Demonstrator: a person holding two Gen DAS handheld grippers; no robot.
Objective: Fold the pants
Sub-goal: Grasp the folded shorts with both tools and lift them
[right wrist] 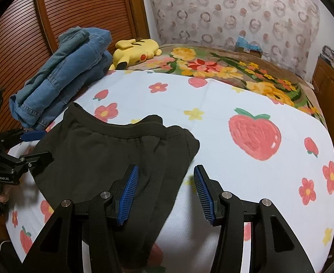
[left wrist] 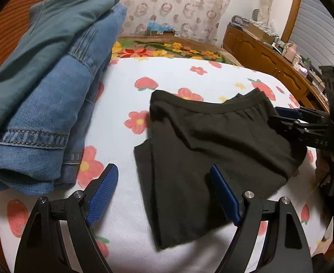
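Your black pants [left wrist: 212, 141] lie folded at frame centre on the white flowered sheet [left wrist: 167, 72]. Your left gripper [left wrist: 164, 193] has jaws spread, hovering over the pants' lower left edge and bare sheet. Your right gripper [right wrist: 165, 193] is also spread, jaws straddling the pants' right edge; neither pinches cloth. Upper left: a stack of folded jeans [right wrist: 62, 77] with a green garment [left wrist: 46, 41] on top, well apart from the pants. A yellow plush toy [right wrist: 135, 51] sits beside the jeans. Floral blanket [right wrist: 235, 68] behind, wooden cabinet [left wrist: 264, 54] at right, patterned curtain [right wrist: 235, 11] at the back.
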